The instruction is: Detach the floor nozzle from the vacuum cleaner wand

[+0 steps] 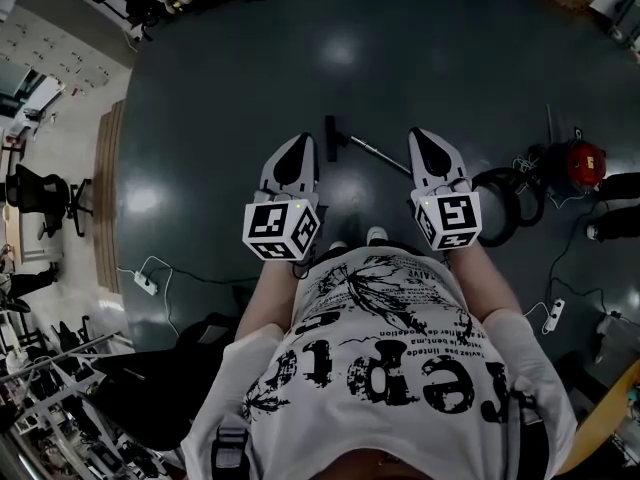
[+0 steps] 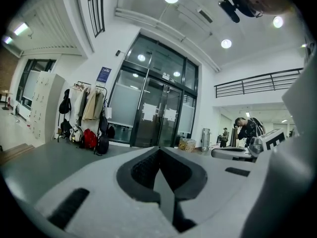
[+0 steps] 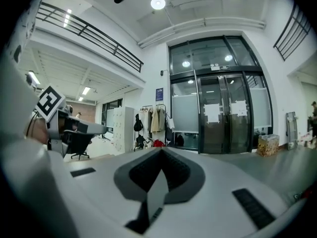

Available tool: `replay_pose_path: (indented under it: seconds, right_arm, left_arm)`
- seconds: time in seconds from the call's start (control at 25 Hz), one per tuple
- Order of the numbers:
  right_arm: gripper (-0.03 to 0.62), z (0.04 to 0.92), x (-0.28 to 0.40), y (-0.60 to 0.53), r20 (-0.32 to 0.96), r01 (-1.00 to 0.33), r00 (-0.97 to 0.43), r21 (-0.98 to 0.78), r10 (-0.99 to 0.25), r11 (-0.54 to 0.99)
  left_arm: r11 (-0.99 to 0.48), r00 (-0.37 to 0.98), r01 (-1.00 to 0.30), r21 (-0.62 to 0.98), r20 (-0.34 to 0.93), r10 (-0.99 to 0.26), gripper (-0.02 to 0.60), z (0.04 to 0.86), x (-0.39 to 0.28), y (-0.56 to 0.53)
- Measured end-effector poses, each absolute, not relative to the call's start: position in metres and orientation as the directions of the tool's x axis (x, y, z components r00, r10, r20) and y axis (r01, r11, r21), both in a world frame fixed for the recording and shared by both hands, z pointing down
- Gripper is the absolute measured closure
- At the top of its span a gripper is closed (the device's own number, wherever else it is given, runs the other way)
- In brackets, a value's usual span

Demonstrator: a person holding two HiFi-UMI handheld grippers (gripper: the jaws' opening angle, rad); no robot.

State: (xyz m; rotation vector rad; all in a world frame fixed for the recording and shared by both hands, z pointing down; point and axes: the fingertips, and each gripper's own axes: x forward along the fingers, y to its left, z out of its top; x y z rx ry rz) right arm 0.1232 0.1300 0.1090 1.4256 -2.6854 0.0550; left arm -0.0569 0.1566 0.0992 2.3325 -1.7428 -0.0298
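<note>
In the head view the vacuum lies on the dark floor ahead of me. Its black floor nozzle (image 1: 330, 138) sits on the end of the silver wand (image 1: 378, 155), which runs right toward the black hose (image 1: 505, 208) and the red canister (image 1: 583, 161). My left gripper (image 1: 299, 144) and right gripper (image 1: 421, 134) are held side by side at chest height, well above the floor, both shut and empty. The nozzle and wand show between their tips. Neither gripper view shows the vacuum; the left gripper (image 2: 159, 150) and the right gripper (image 3: 161, 150) have their jaws closed together there.
A white power strip (image 1: 147, 284) with its cord lies on the floor at the left, and another power strip (image 1: 553, 314) at the right. An office chair (image 1: 45, 196) stands far left. Glass doors (image 2: 161, 118) and a coat rack (image 2: 89, 108) with bags are ahead.
</note>
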Motion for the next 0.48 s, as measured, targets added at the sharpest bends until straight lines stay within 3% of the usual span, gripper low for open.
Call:
replay_pose_path:
  seconds: [0.48]
  right_arm:
    - [0.594,0.108,0.118,0.116,0.099,-0.839,-0.536,0.050,-0.838,0.542]
  left_arm:
    - [-0.182,0.213,-0.964,0.196,0.153,-0.965,0.578,0.107,-0.077,0.142]
